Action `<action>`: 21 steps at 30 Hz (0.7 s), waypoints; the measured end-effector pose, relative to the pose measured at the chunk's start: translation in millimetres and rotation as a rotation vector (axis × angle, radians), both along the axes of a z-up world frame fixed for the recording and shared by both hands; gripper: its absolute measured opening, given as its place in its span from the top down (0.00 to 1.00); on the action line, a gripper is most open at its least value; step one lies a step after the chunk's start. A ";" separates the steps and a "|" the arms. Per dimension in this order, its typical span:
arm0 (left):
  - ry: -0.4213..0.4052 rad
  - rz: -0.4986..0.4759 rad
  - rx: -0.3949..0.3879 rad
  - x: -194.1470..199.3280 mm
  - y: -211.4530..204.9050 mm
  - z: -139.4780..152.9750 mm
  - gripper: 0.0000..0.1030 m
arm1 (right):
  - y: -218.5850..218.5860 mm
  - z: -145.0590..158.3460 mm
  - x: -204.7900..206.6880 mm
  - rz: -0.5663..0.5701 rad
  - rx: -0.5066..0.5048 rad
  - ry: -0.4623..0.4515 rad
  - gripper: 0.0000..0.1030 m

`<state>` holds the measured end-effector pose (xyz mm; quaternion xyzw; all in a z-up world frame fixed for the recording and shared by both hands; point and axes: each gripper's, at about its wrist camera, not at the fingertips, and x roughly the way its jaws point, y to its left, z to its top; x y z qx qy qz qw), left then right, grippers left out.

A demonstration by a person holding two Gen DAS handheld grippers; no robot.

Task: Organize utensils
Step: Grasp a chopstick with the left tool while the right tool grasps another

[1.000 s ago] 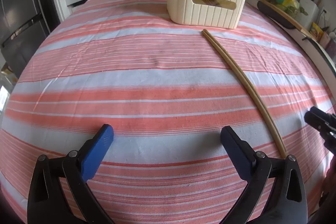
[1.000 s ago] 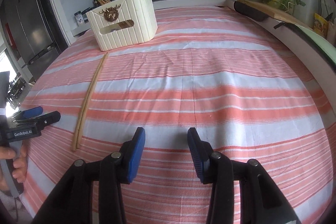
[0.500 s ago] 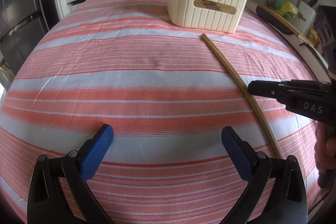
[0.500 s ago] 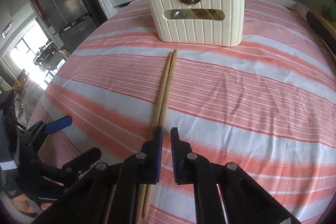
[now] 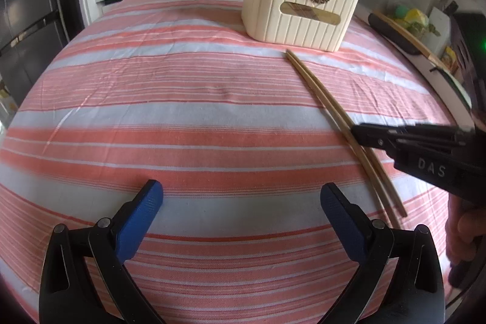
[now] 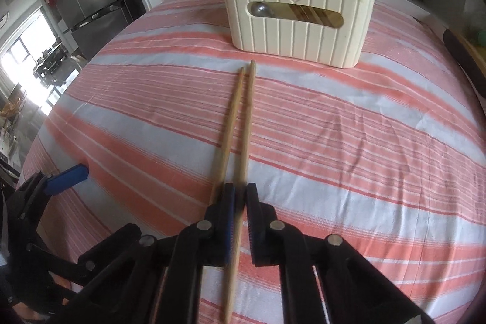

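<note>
Right wrist view: two long pale wooden chopsticks (image 6: pixel 240 123) lie on the striped counter (image 6: pixel 364 141) before the cream holder (image 6: pixel 299 29). The right gripper (image 6: pixel 238 202), earlier apart, now clamps one chopstick (left gripper (image 5: pixel 241 196) jaws wide apart).

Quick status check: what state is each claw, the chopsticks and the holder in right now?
Right claw: shut on one chopstick.
Other chopstick: loose on the cloth, outside the claw.
Left claw: open, empty.
Holder: upright, already holding chopsticks.
</note>
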<state>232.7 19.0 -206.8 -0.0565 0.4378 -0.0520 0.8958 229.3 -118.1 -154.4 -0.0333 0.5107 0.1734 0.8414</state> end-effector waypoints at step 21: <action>0.036 -0.148 0.108 41.4 -111.5 8.6 0.32 | -83.1 3.5 -89.2 -0.218 -0.054 -0.153 0.94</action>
